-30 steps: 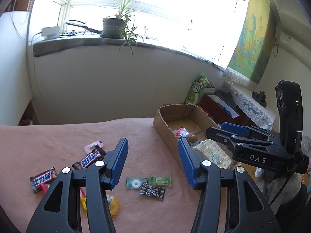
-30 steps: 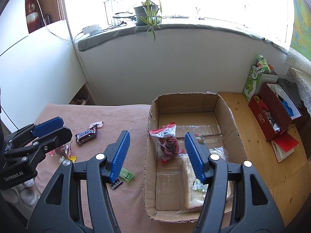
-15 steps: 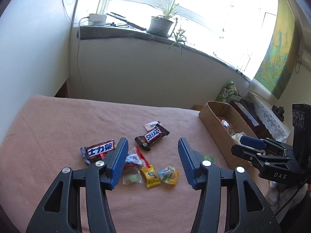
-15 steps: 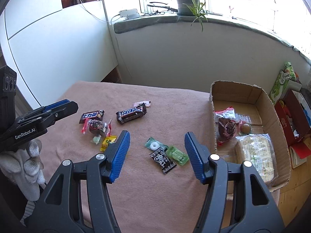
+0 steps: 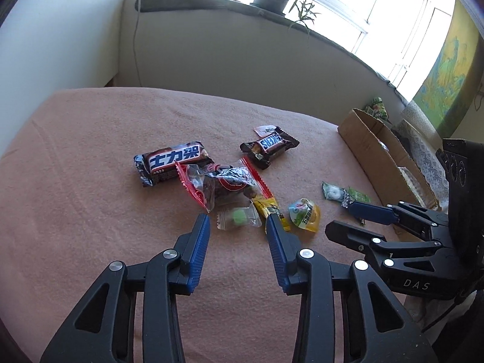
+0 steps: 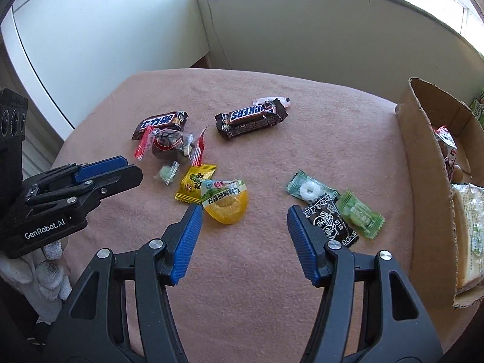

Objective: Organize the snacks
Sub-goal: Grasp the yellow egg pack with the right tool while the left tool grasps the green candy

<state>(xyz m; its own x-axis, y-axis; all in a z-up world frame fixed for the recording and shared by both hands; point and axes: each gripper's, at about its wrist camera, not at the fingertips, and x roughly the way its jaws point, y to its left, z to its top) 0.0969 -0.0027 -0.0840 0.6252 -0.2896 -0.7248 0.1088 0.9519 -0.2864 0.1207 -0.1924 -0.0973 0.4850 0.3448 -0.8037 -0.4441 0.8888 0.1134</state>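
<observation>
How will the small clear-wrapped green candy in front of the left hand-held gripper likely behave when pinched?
The green candy is probably very light, being tiny. Its loose clear wrapper looks crinkly, so it may slip or crumple. The left hand-held gripper, jaws closing, has nothing between them.

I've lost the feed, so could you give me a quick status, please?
Left gripper closing, nothing gripped; right gripper open, empty. Green candy at left's fingertips. Nothing blocking.

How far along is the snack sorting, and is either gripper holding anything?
Done: a few packets already lie in the cardboard box.
In hand: nothing. The left gripper is closing above the small green candy, not gripping it; the right gripper is open and empty.
Left: two chocolate bars, the jelly cup and several small wrapped sweets on the pink cloth.
</observation>
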